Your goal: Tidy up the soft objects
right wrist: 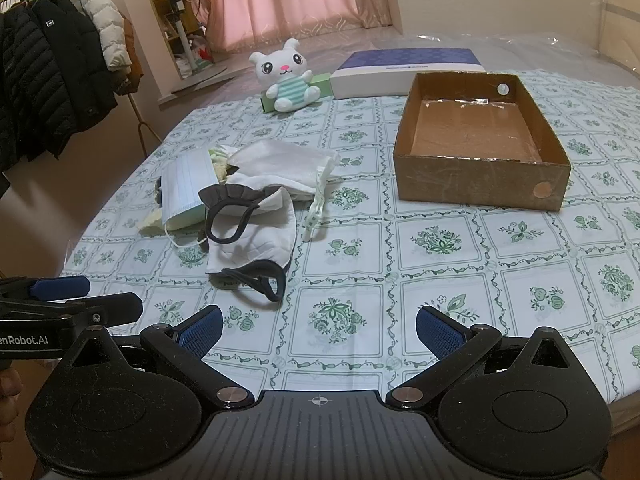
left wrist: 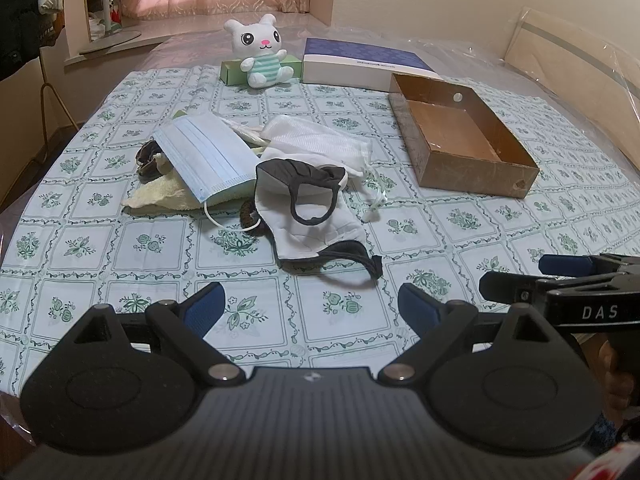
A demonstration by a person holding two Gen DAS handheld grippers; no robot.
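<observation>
You are holding both grippers low over the near edge of the tabletop (left wrist: 120,248), the left gripper (left wrist: 312,300) and the right gripper (right wrist: 320,330) each with jaws spread wide and gripping nothing. The soft things are lying in one heap left of centre: a blue mask (left wrist: 208,156) leaning on a yellow cloth (left wrist: 160,196), a white pouch (left wrist: 316,140) behind, and a white mask (left wrist: 316,216) with dark straps nearest you. The box (right wrist: 480,148) is sitting empty to the right, well apart from the heap. A plush (left wrist: 260,52) is sitting at the far end, touching a green carton (left wrist: 232,70).

The main risk is tangling. The straps and ear loops are lying across each other, so if you are closing on one loop, you are likely dragging a second piece along or pulling the heap apart. The pouch's cord (left wrist: 376,196) is trailing loose and could snag too. A pinch on a thin strap alone may slip; a fold of fabric looks safer. Both grippers are sitting close together, so reaching at once risks a bump.
</observation>
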